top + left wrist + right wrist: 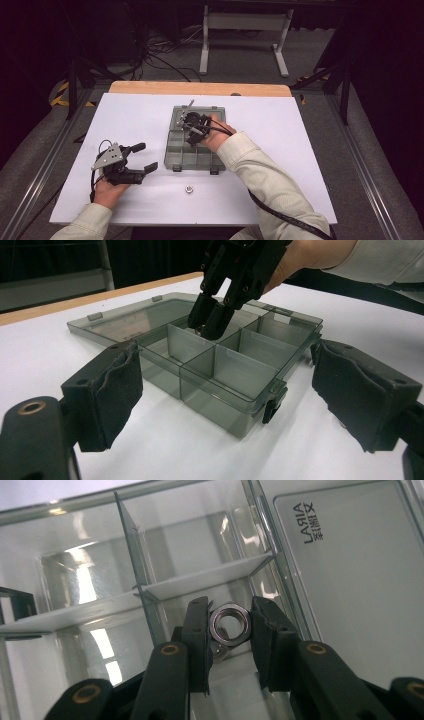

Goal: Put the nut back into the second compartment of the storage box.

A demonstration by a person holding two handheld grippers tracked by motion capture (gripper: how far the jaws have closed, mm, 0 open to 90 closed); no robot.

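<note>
A: Where is the clear grey plastic box [194, 145]?
B: Middle of the white table [300, 150].
A: The grippers?
B: The left gripper [145, 157], at eight o'clock, gapes wide. The right gripper [231, 630] pinches a shiny metal nut [229, 624] inside a box pocket.

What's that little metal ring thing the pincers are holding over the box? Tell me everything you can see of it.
It is a small shiny metal nut, silver-grey, with flat sides and a round hole through it. The right gripper pinches it between its two black jaws, its hole facing the camera. It hangs inside a compartment of the smoky clear plastic organizer box, beside the open lid. A second nut seems to lie just beneath it.
</note>
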